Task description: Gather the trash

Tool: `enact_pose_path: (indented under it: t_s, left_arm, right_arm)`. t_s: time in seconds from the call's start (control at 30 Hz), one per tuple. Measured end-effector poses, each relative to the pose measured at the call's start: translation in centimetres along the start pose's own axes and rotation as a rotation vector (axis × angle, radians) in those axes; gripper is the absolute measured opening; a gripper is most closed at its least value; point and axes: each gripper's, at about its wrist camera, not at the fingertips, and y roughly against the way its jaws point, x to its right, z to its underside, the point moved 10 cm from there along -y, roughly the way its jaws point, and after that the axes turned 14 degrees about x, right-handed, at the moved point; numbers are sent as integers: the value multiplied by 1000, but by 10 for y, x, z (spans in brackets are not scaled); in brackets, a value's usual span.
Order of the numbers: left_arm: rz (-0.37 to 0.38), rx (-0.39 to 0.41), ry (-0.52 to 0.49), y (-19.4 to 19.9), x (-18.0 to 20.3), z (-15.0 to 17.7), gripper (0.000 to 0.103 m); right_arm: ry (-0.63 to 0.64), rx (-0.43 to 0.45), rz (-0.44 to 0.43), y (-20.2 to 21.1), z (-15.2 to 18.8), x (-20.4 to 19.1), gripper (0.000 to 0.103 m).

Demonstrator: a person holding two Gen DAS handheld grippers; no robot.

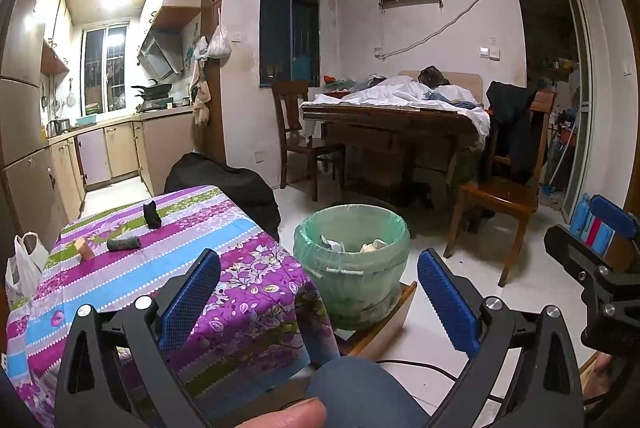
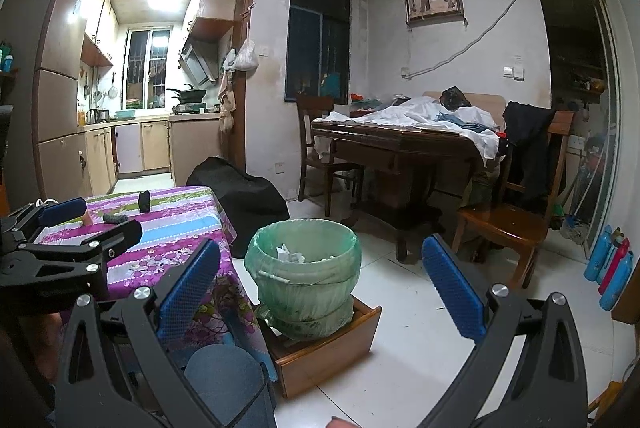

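Observation:
A bin lined with a green bag (image 1: 352,256) (image 2: 306,268) stands on a shallow wooden drawer (image 2: 332,344) on the floor, with white crumpled paper inside. On the striped floral tablecloth (image 1: 172,248) (image 2: 172,224) lie a black scrap (image 1: 152,215) (image 2: 144,201), a dark grey roll (image 1: 124,243) (image 2: 115,218) and a tan block (image 1: 85,248). My left gripper (image 1: 318,292) hangs open and empty over the table's near corner, beside the bin. My right gripper (image 2: 320,280) is open too, empty, held before the bin. Each gripper shows in the other's view.
A white plastic bag (image 1: 24,264) hangs at the table's left. A black bag (image 1: 232,183) sits behind the table. Wooden chairs (image 1: 504,187) and a cluttered dining table (image 1: 392,115) stand at the back right. Blue bottles (image 2: 612,268) line the right wall. A cable (image 1: 416,364) crosses the white floor.

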Motion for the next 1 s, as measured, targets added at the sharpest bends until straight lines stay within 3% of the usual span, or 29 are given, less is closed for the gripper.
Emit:
enact_pose_path:
  t_s: [1.0]
  left_arm:
    - [-6, -3, -7, -3, -6, 11, 98]
  right_arm:
    - [1, -5, -5, -1, 1, -4, 98]
